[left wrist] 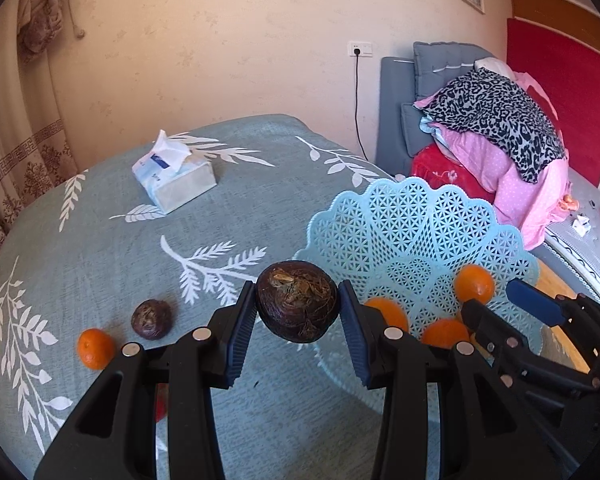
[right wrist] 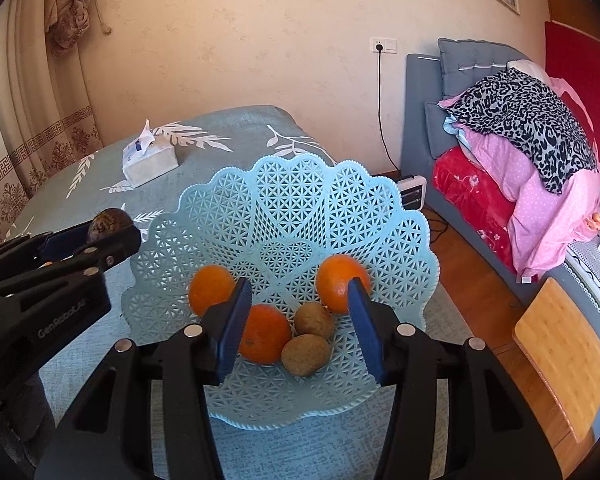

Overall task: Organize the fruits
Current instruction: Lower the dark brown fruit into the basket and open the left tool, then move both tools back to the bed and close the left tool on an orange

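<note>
Fruits are partly gathered: the pale blue lattice basket [right wrist: 284, 216], near the right edge of the counter [left wrist: 112, 248] with its leaf-print cloth, already holds three oranges [right wrist: 265, 334] and two brown kiwis [right wrist: 305, 354] clustered at its bottom. The left gripper [left wrist: 298, 306] is clamped on a dark purple, wrinkled fruit, likely a passion fruit [left wrist: 298, 302], held in the air just at the basket's left rim, so this piece looks one drop away from joining the rest. The right gripper [right wrist: 300, 320] hovers over the basket, its jaws parted at a middling width with nothing pressed between them; the fruit seen between its fingers lies below in the basket. Still out on the cloth, toward the counter's near left edge, are a second passion fruit [left wrist: 151, 319] and a small orange [left wrist: 95, 349] just beside it. A tissue pack [left wrist: 174, 178] sits toward the far edge, not part of the sorting.
</note>
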Demonstrator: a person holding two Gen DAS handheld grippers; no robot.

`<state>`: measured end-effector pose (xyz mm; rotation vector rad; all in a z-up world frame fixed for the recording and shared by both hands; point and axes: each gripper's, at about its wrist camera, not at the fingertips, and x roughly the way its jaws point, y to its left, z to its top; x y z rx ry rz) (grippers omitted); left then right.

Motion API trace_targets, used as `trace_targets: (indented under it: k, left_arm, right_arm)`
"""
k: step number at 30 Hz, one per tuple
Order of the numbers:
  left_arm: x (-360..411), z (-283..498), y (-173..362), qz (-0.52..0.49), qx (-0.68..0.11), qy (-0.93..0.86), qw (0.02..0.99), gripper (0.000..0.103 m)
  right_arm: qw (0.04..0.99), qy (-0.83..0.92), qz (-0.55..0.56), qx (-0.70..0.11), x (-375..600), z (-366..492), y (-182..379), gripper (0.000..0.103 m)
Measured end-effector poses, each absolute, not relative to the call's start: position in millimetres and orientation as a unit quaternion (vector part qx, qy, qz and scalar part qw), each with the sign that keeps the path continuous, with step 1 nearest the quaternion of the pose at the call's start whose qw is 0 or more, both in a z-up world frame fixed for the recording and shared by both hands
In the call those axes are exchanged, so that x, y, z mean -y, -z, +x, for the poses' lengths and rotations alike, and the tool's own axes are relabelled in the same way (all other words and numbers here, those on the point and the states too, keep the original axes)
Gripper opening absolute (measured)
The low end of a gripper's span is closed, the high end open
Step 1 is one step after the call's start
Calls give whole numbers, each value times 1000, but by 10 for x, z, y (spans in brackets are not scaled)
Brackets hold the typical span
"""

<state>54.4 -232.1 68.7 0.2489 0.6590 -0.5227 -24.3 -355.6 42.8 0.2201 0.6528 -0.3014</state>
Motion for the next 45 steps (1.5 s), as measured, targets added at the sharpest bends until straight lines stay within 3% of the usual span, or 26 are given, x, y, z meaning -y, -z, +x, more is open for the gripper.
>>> trace_targets:
  k: [10,11,12,13,20,25,27,32,45]
  left_arm:
    - [2572,668,-618,130,-328,274,894,44]
    - [2581,667,-621,130,-327,275,895,47]
    - [2581,667,-626,130,-325,275,895,60]
    - [2575,664,-637,127,-321,274,897,67]
    - [2508,668,-676,123,-315,269,902,71]
    - [2458,629,-702,126,-306,260,907,89]
    - [2445,614,-709,128,-304,257,908,89]
    - [2394,578,-712,137,-296,242,914,91]
    - [2121,592,-718,127,-300,216,920,91]
  right_arm:
    - [928,155,111,-320,3620,-242,-396,52]
    - [928,156,112,-320,3624,-242,-393,52]
    - [928,156,112,-320,3622,-244,-391,52]
    - [928,156,113,-320,3624,-244,-388,52]
    - [929,158,113,-316,3627,-262,-400,58]
    - [929,158,113,-314,3609,-269,-415,60]
    - [930,160,114,-310,3605,-280,-426,69]
    - [932,160,112,-307,3587,-293,-450,74]
    - [933,153,102,-310,3477,-279,-466,74]
